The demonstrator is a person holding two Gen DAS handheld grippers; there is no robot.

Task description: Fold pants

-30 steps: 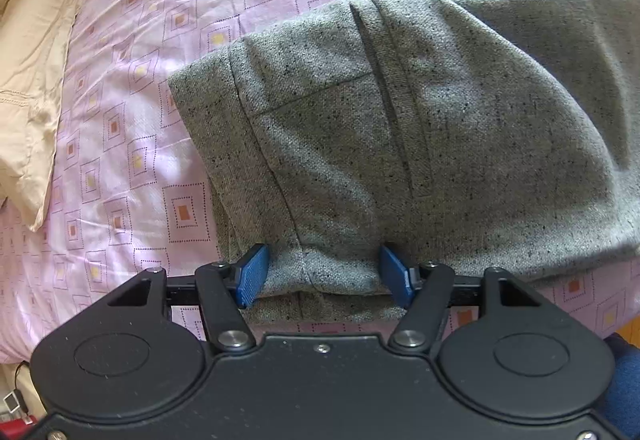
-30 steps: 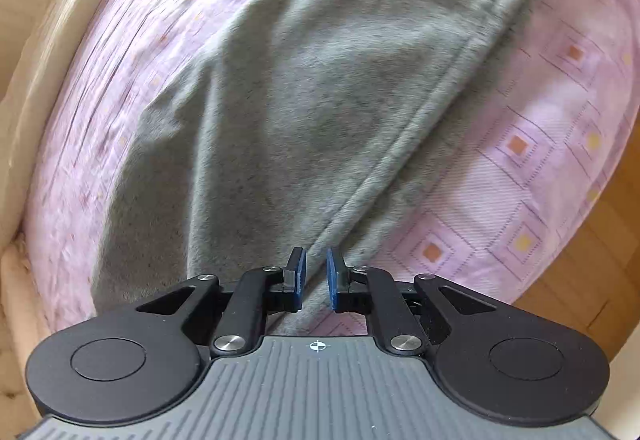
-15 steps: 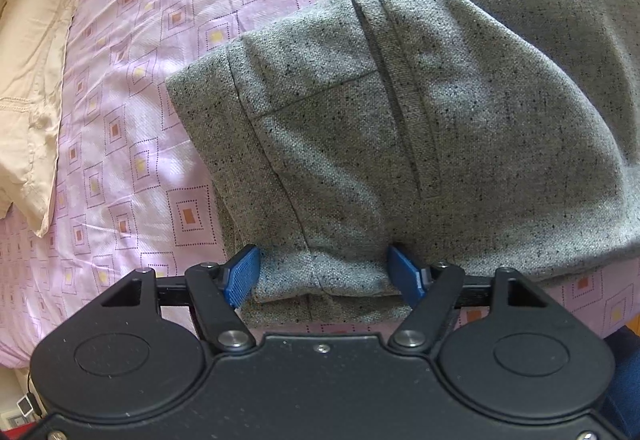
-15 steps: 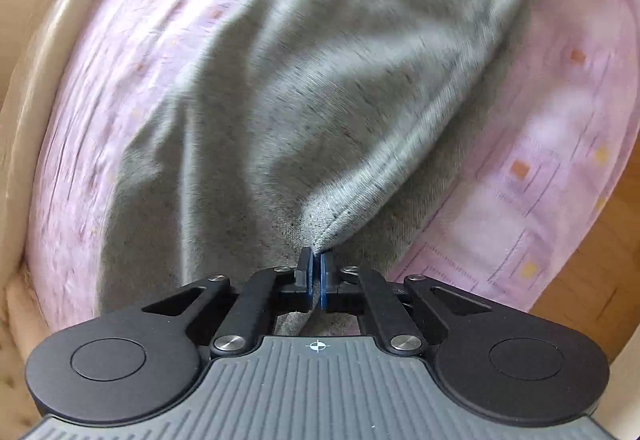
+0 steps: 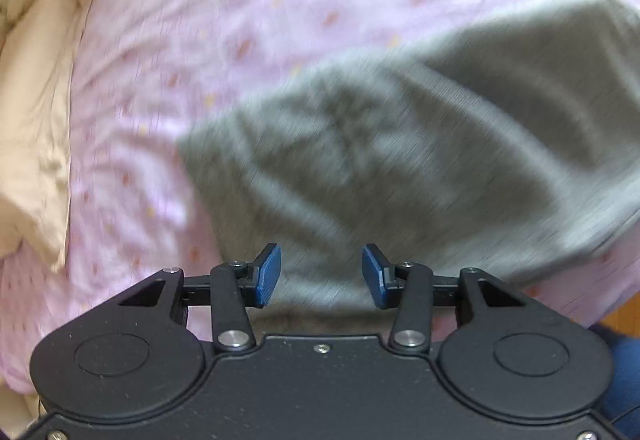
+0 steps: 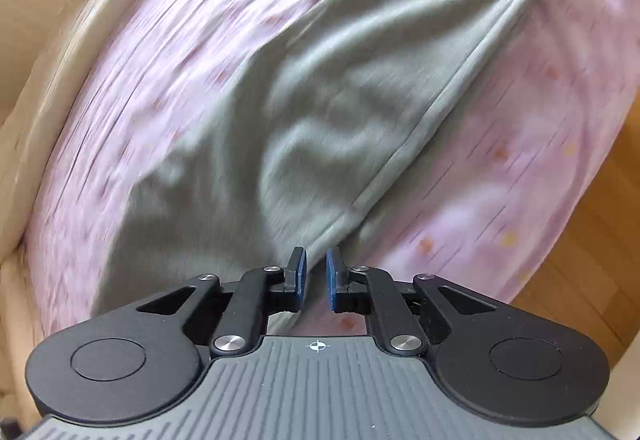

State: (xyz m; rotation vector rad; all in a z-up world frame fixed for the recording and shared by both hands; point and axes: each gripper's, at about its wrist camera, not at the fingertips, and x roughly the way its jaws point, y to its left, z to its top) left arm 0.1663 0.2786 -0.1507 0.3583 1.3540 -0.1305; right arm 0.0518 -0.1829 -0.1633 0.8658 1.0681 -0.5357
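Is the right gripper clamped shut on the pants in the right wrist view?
No. The right gripper shows a clear gap between its blue pads, with the grey pants lying free on the pink bedsheet beyond them.

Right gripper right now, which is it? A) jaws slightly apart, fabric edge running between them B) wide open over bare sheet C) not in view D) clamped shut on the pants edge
A: the right gripper shows a narrow gap between its blue pads, and the seamed edge of the grey pants runs down into that gap, with the pink sheet to the side.
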